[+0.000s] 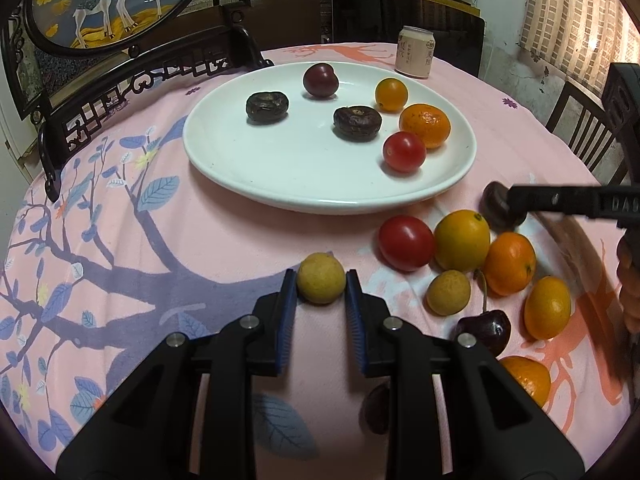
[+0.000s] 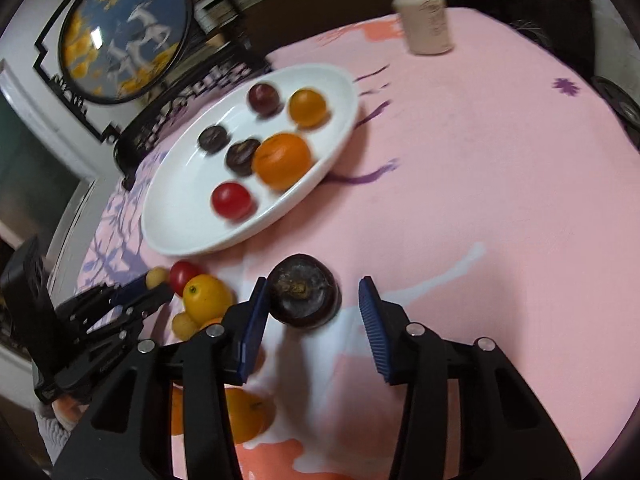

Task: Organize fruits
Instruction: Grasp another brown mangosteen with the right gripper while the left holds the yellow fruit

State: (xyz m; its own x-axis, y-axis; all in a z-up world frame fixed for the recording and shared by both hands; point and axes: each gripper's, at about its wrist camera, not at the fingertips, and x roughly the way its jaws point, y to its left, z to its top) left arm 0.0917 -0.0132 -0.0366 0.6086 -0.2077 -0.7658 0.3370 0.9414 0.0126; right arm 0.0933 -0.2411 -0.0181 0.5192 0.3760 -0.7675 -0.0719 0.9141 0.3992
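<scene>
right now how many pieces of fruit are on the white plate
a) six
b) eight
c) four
a) six: the white plate holds two dark wrinkled fruits, a plum, a small yellow-orange fruit, a tangerine and a red tomato; both views agree.

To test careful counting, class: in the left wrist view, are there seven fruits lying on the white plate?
No: the white plate holds six fruits, namely two dark flat ones, a dark red one, a small yellow-orange one, an orange one and a red one.
</scene>
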